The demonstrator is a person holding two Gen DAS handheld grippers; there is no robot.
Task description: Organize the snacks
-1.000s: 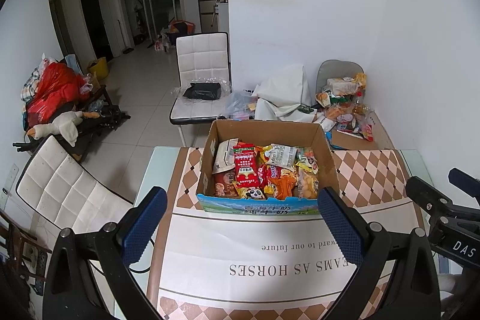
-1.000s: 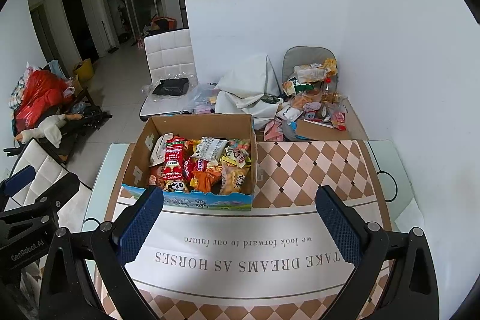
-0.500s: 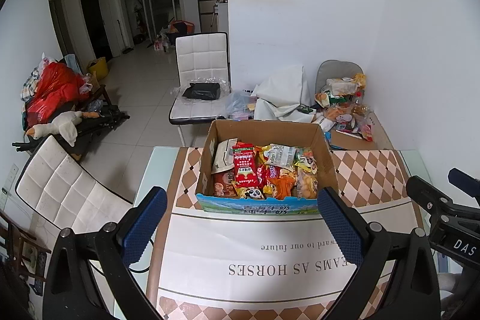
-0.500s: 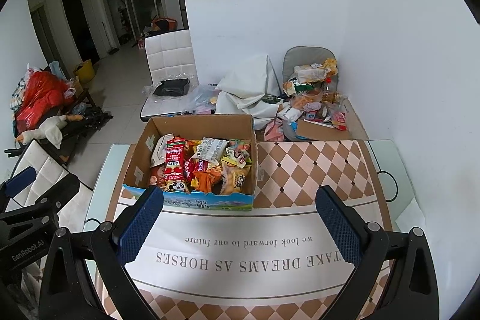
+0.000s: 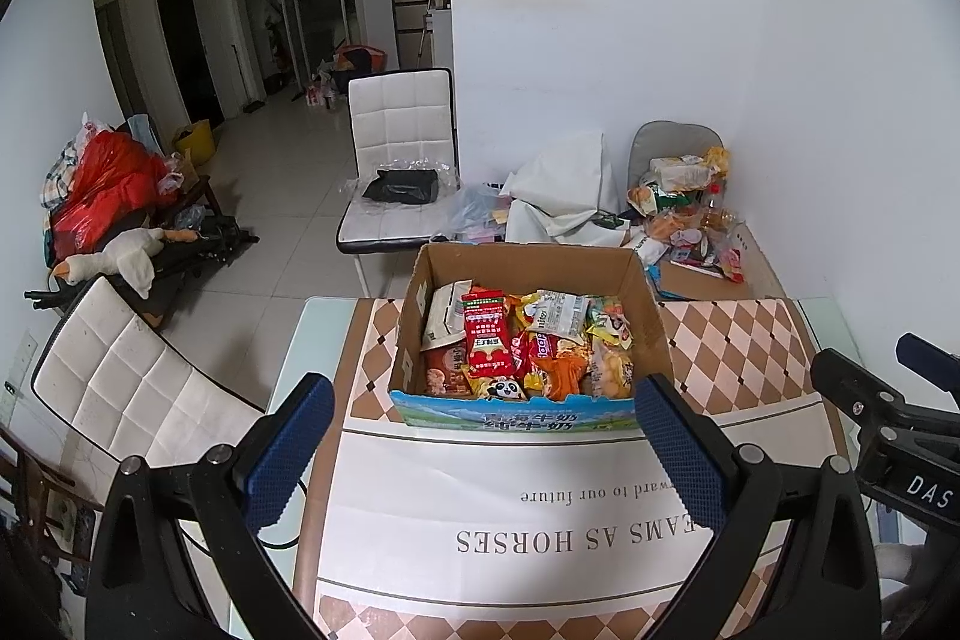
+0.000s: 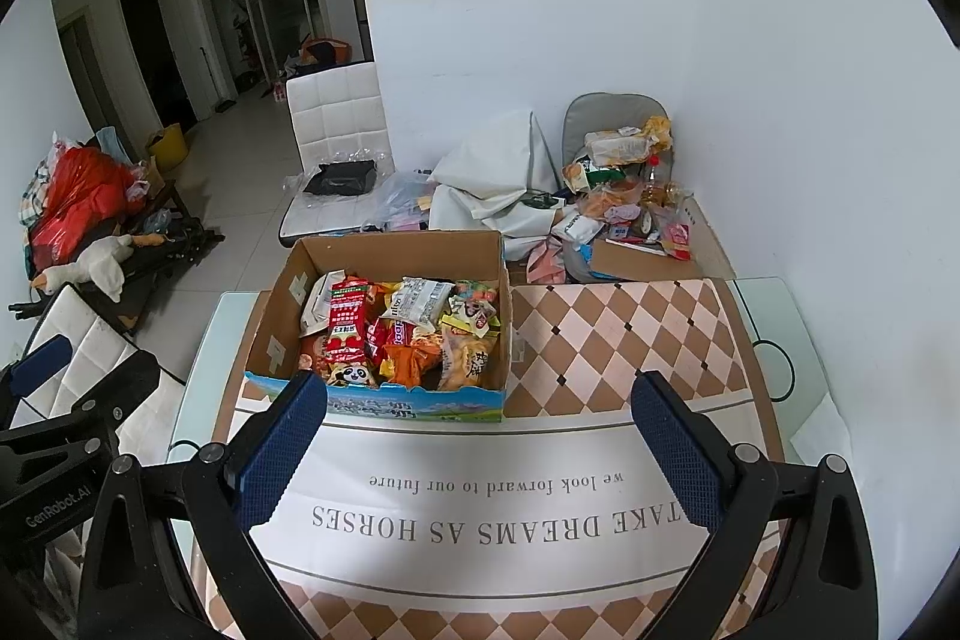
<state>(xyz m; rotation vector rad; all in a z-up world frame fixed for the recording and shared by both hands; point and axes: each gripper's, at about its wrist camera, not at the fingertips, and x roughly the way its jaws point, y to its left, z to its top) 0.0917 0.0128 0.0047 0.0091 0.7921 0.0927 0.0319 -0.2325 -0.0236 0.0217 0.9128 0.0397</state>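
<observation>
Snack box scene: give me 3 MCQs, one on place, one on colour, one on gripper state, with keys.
1. Where are the snack packets?
A. inside the cardboard box
B. spread over the tablecloth
C. on the white chair

2. What colour are the gripper finger pads?
A. red
B. blue
C. white

3. How do the two grippers stand?
A. both shut on packets
B. one open, one shut
C. both open, holding nothing

Key: 1 A, packets fill the box. 2 B, textured blue pads show in both views. 3 C, left gripper and right gripper each show a wide empty gap.
</observation>
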